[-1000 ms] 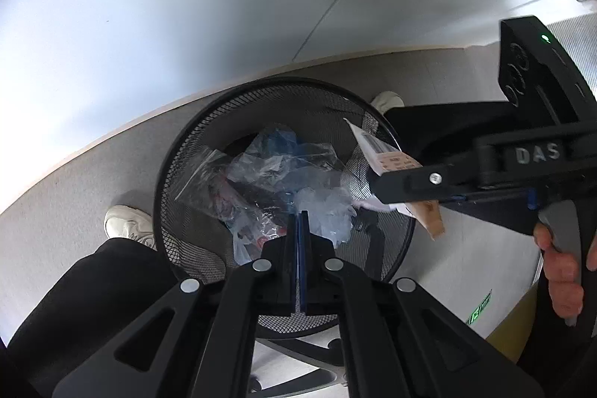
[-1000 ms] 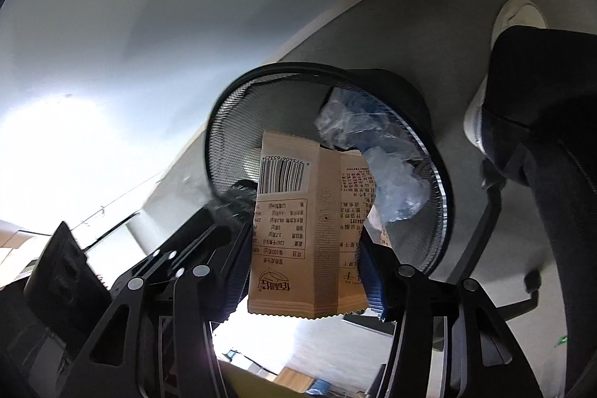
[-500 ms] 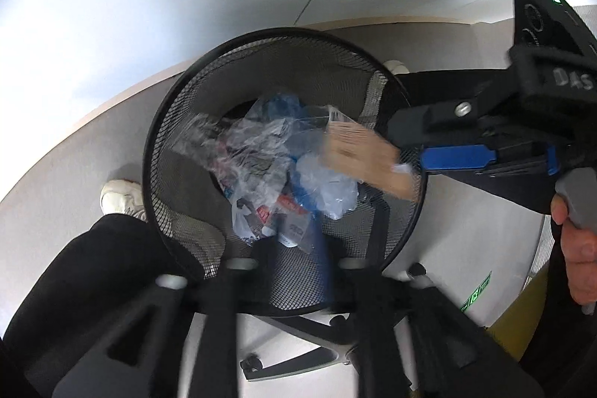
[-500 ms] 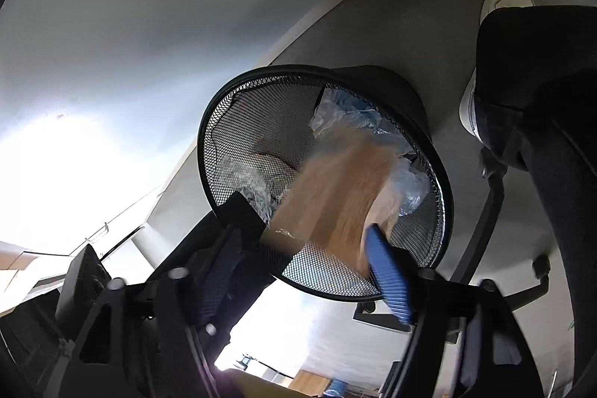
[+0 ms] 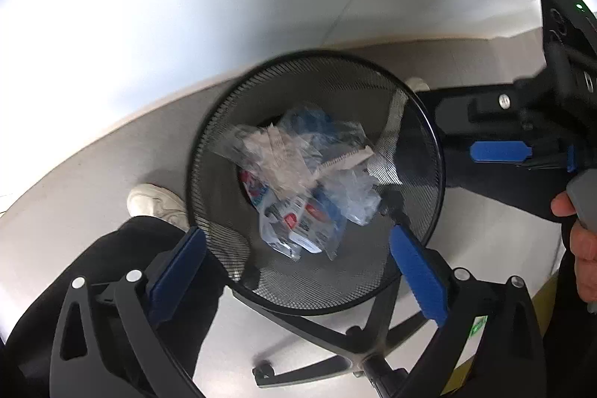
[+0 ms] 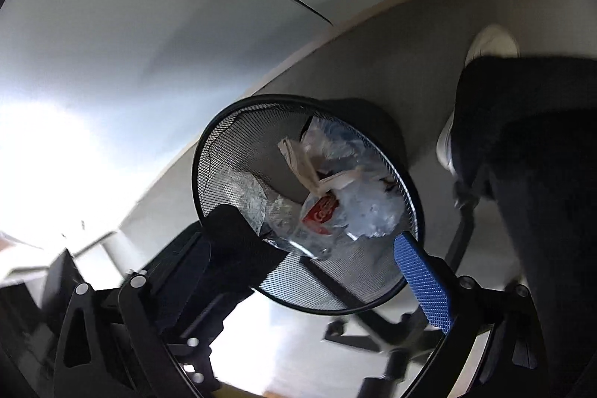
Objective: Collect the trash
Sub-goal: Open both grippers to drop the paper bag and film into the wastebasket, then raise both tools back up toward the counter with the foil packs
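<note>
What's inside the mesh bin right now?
The mesh bin holds a loose pile: crumpled clear plastic bags, a brown paper wrapper lying on top, and printed packets with red marks. The pile covers the bin's bottom and anything underneath.

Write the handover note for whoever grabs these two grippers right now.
Left gripper: jaws have just been opening, wide now, nothing between them.
Right gripper: the same, just opened and empty.
Both hang over the mesh bin on the floor.
Done: the brown packet and clear plastic bags lie inside the bin.
Left: no other trash shows in either view; look around before you stop.
</note>
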`<state>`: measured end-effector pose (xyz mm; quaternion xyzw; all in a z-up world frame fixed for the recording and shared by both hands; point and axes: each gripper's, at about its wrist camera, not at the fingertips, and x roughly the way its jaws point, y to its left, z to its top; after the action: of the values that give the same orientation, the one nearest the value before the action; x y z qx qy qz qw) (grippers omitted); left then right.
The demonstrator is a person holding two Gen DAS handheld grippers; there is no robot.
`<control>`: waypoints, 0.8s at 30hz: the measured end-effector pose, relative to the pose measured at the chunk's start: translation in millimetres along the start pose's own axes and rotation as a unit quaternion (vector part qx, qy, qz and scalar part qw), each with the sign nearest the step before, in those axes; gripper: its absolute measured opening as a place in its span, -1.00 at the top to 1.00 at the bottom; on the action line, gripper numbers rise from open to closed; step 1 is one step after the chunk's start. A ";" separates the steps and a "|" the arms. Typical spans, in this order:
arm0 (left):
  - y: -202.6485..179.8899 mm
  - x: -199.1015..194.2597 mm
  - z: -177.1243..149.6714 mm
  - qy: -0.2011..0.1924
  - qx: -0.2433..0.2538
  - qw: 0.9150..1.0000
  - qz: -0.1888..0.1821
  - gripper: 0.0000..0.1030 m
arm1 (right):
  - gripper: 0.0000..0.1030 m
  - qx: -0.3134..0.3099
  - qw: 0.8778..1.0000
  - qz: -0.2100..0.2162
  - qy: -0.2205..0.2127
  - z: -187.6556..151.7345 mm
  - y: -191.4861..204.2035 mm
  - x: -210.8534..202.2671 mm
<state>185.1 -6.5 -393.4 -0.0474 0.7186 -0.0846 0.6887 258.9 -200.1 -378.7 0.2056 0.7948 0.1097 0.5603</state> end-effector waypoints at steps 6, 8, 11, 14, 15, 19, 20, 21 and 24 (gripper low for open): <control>10.4 -22.3 -0.4 -0.035 -0.027 0.999 0.022 -0.91 | -0.93 -0.083 0.994 -0.052 -0.055 -12.3 22.7 -22.3; 14.9 -32.2 -1.6 -0.053 -0.039 0.997 0.030 -0.91 | -0.93 -0.104 0.990 -0.063 -0.070 -19.1 28.1 -30.0; 19.3 -45.7 -4.3 -0.078 -0.056 0.995 0.032 -0.91 | -0.93 -0.129 0.984 -0.075 -0.095 -32.1 37.0 -43.6; 23.6 -65.0 -9.9 -0.114 -0.078 0.990 0.036 -0.91 | -0.93 -0.153 0.978 -0.076 -0.119 -47.2 47.1 -59.5; 23.5 -68.8 -11.5 -0.122 -0.082 0.988 0.037 -0.91 | -0.93 -0.159 0.976 -0.074 -0.127 -53.0 49.8 -63.9; 23.4 -97.8 -23.2 -0.167 -0.095 0.980 0.049 -0.91 | -0.93 -0.186 0.968 -0.057 -0.160 -79.9 56.2 -90.9; 24.3 -105.3 -24.8 -0.176 -0.099 0.978 0.058 -0.91 | -0.93 -0.188 0.967 -0.048 -0.163 -85.2 55.3 -97.0; 23.5 -114.5 -28.7 -0.189 -0.106 0.974 0.066 -0.91 | -0.93 -0.189 0.967 -0.036 -0.167 -91.4 55.4 -103.9; 16.8 -138.3 -35.9 -0.210 -0.102 0.968 0.092 -0.91 | -0.93 -0.205 0.960 -0.015 -0.191 -113.2 57.2 -129.3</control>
<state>156.5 37.5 -259.4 -0.0678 0.5637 0.0646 0.8206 201.8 -200.9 -206.8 0.0909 0.6365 0.2207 0.7334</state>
